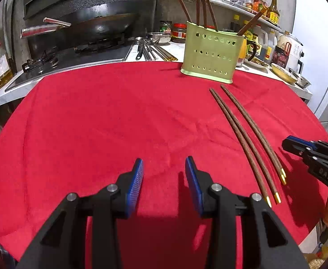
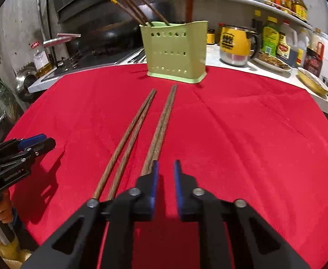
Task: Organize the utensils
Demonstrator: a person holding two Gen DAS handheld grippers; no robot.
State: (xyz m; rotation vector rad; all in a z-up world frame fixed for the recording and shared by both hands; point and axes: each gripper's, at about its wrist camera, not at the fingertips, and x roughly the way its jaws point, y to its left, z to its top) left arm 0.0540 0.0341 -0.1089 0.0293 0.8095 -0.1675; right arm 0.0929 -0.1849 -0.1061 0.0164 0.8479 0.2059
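The step in hand is the pick-up of the chopsticks that lie on the red cloth over the counter. Four chopsticks lie in two pairs straight ahead of the right gripper, with their far tips toward the green holder. That holder stands further ahead and already has several chopsticks upright in it.

The right gripper has a narrow gap between its pads, and nothing is between them: the nearer pair passes just to the left of its left finger (it is hard to tell whether the finger touches it). The left gripper hangs partly open and empty above bare cloth, with the chopsticks well to its right.

In my judgement, the next move needs the right gripper to open, shift a little left, and close around one pair near the gold ends.
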